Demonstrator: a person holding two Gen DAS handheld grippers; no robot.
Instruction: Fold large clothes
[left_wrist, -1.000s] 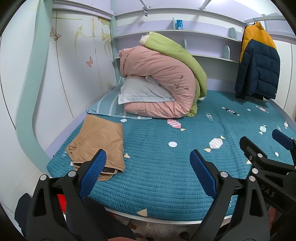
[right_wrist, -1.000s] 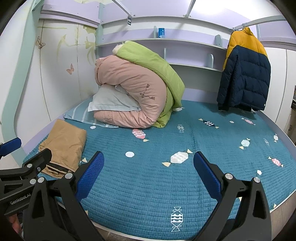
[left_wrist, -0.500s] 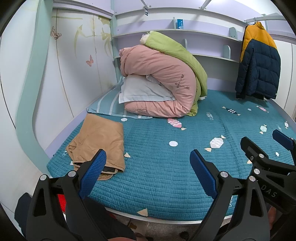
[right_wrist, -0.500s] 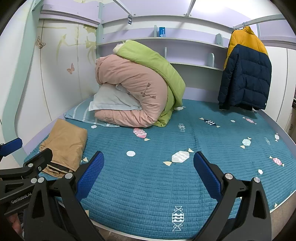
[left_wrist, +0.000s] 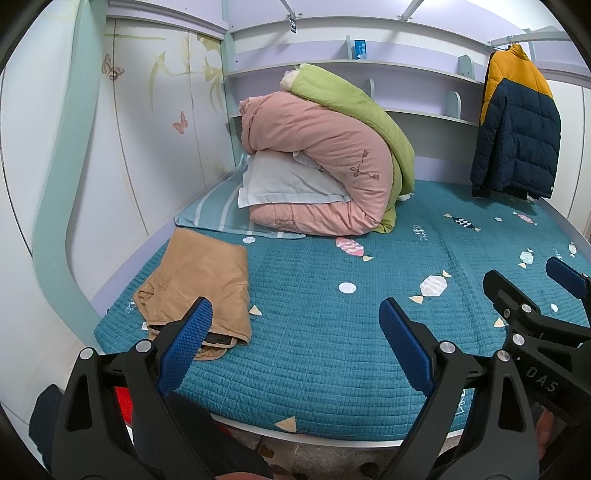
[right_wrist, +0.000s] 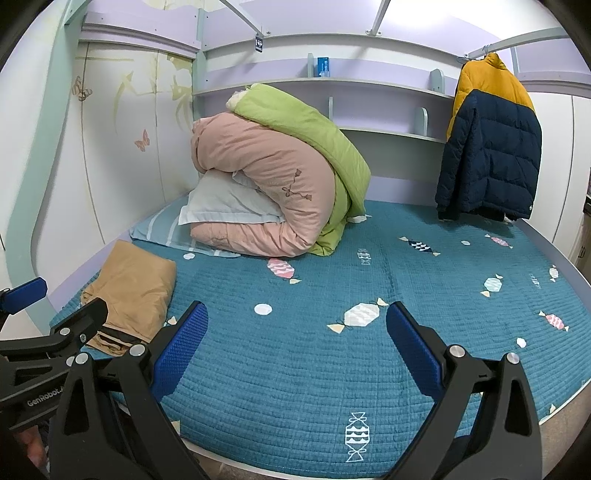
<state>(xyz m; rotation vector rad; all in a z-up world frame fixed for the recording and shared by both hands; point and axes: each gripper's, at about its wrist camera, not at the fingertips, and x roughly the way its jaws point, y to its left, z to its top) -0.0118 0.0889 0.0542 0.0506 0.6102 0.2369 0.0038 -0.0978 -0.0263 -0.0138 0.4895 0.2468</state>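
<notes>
While both claws hang at the foot of the bed (left_wrist: 332, 354), the left gripper (left_wrist: 295, 341) gapes empty; the right gripper (right_wrist: 295, 341) gapes empty too; the folded tan garment (left_wrist: 199, 288) lies at the bed's near left corner.

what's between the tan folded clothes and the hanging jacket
Mostly bare teal bedspread, plus the rolled pink and green quilts on a pillow, lying between the tan clothes and the jacket. The right wrist view shows it best.
</notes>
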